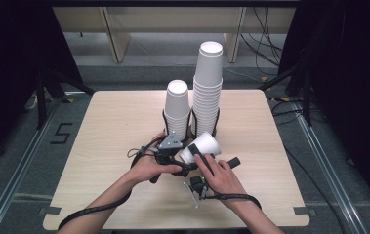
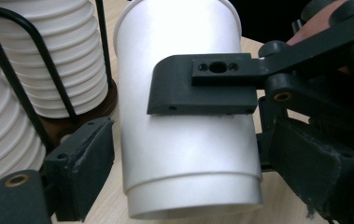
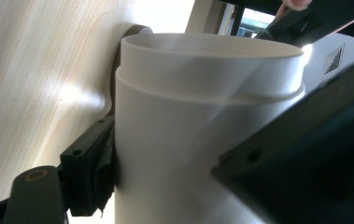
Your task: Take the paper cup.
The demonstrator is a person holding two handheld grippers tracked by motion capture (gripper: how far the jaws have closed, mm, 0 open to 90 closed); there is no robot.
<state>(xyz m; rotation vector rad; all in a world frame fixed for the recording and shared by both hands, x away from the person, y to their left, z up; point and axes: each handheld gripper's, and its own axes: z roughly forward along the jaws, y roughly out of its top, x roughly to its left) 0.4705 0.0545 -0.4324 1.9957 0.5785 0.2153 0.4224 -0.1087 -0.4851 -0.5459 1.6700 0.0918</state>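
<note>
A pale wooden table [image 1: 104, 146] stands on a grey floor, with dark curtains at both sides and cables trailing at the back right. Near the middle of the table, a single white paper cup [image 1: 201, 147] lies tilted on its side, base toward the cup stacks and open mouth toward the person. In the left gripper view the cup [image 2: 184, 116] sits between the left gripper [image 2: 184, 154]'s two black jaws, which stand close at either side of it near its rim; whether they press on it cannot be told. The right gripper [image 3: 165, 158] is clamped across the cup [image 3: 188, 140], one jaw pad pressed to its wall on each side, and in the left gripper view one of those jaws lies flat across the cup's wall. In the high view the left hand [image 1: 148, 168] and the right hand [image 1: 224, 178] meet at the cup, forearms entering from the bottom edge. Just behind the cup stand two stacks of upside-down white cups in black wire holders: a shorter stack [image 1: 177, 109] on the left and a taller stack [image 1: 208, 87] on the right, just beside each other.
</note>
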